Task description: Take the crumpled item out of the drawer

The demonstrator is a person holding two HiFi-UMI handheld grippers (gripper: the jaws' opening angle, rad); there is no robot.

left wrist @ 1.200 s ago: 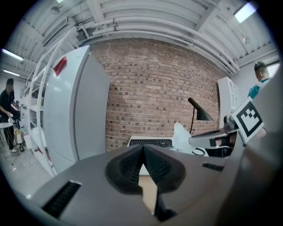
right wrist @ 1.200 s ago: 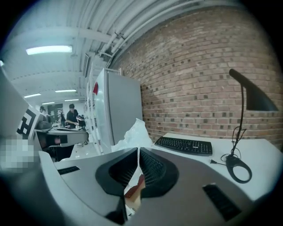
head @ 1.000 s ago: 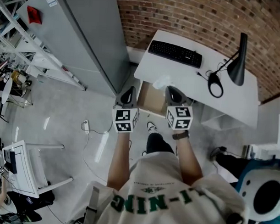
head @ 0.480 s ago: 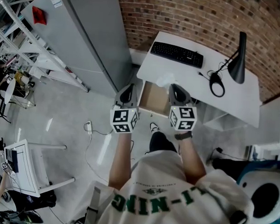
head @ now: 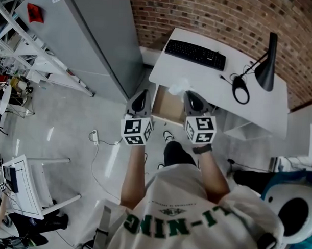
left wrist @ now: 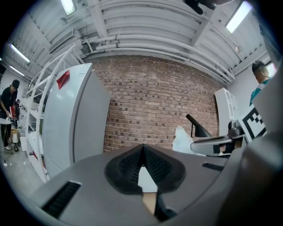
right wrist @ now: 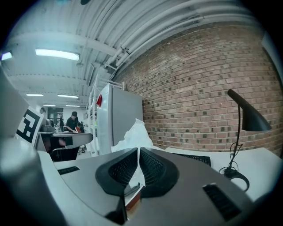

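**Head view with both tongs views; places are given from the open drawer.**

My right tongs [head: 188,97] are pressed together on the crumpled white paper [head: 177,88]. In the right tongs view the ribbed pads [right wrist: 152,167] meet along a thin line. The sheet is caught between them and its ragged top stands above the tips.

The paper is out of the open drawer [head: 166,107]. I hold it raised over the drawer's far edge, where the drawer meets the white worktop [head: 218,85]. The drawer's brown bottom shows between my two tongs.

My left tongs [head: 141,98] are also pressed together, with nothing caught between them. In the left tongs view they touch at the tips, and a narrow gap lower down shows only the background. They hang just left of the drawer, over the grey floor [head: 69,118].

On the worktop beyond the drawer lies a black keyboard [head: 195,54]. Farther to the drawer's right stands a black desk lamp [head: 266,66] with its cable looped beside it. A tall grey cabinet [head: 92,37] stands to the drawer's left. A brick wall [head: 226,19] runs behind the worktop.
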